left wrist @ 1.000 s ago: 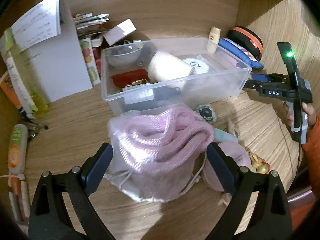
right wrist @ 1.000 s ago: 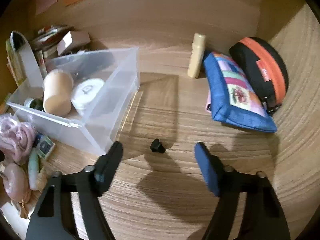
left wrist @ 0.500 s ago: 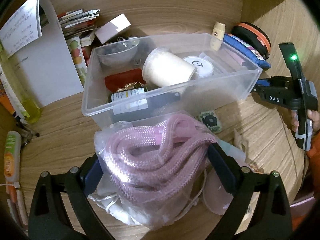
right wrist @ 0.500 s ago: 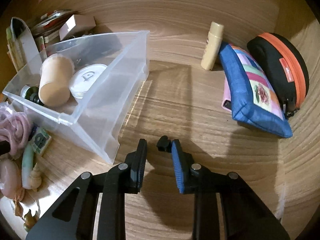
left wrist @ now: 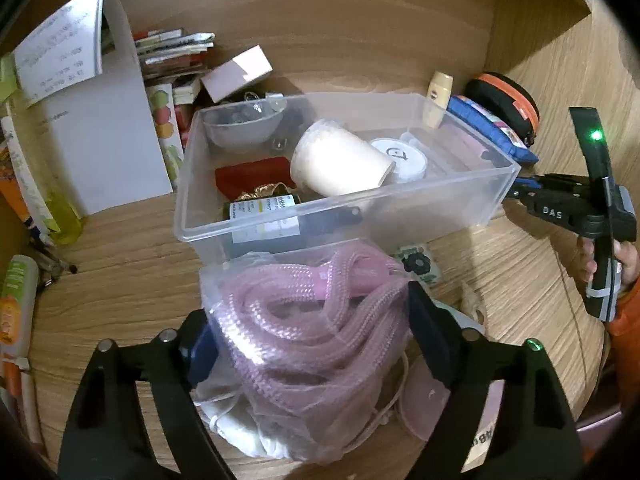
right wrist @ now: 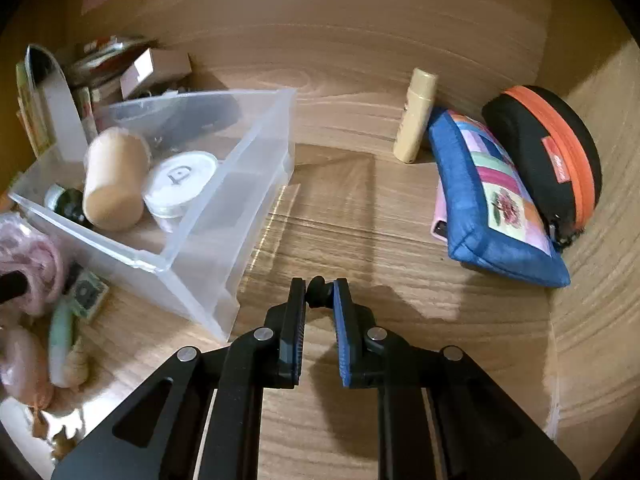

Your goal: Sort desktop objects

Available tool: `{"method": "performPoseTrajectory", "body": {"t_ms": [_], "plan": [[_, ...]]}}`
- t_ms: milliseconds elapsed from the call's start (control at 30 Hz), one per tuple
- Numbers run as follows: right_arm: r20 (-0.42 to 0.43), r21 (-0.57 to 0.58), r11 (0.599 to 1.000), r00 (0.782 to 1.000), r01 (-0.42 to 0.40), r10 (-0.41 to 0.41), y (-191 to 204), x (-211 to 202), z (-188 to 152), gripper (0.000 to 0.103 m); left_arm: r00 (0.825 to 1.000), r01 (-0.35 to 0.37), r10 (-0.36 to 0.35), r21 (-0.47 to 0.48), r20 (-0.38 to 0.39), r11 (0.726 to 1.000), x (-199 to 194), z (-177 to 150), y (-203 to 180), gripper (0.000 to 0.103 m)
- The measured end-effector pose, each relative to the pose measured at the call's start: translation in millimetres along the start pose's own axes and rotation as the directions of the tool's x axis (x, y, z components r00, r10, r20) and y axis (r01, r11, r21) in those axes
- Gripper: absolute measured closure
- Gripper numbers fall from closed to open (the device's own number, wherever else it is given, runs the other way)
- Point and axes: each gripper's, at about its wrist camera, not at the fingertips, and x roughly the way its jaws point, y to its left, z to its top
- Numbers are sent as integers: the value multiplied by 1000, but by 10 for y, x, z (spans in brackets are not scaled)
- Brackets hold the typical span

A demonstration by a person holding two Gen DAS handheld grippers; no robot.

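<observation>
Pinching a small black knob (right wrist: 317,290) at its very tips, the right claw (right wrist: 319,294) is clamped with little purchase, so lifting gently suits. The left claw (left wrist: 308,320) is gripping the bagged pink rope (left wrist: 308,336), the clear bin (left wrist: 400,200) just ahead.

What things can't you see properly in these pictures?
- Small black thing, right wrist view: the right claw pinches it, so its shape stays unclear.
- Pink phone-like slab, right wrist view: mostly under the blue patchwork pouch.
- Dark labelled bottle, left wrist view: print too small, blurred by the clear plastic box.
</observation>
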Motion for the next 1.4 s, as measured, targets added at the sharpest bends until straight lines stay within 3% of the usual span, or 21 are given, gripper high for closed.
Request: {"method": "performPoseTrajectory", "body": {"t_ms": [333,433,700,800,1133,1200,1400], "plan": [[121,56,993,988,-102,95,37,-581,-42,91,999,-5,6,-16,45,1000,-158,-50,32,41],[149,31,993,982,-117,111,162,-745,-62,91,997,0,2,-22,73,1000,-257,-66,40,61],[188,-42,984,966,-170,175,516,-998,-105,91,995,15,-14,-12,101,1000,-381,-110,-8,63],[196,-58,980,960,-192,200,601,-1045,-114,91,992,31,-28,-16,125,999,-462,-74,-18,74],[234,-101,969,941,-227,244,802,-1196,-81,91,984,42,-41,2,171,999,-601,38,-120,79],[241,-107,966,937,-235,254,821,-1216,-62,91,982,45,-45,3,184,999,-644,78,-124,91],[272,-121,962,924,-246,270,876,-1297,29,91,977,55,-53,-7,208,998,-703,150,-116,92]]}}
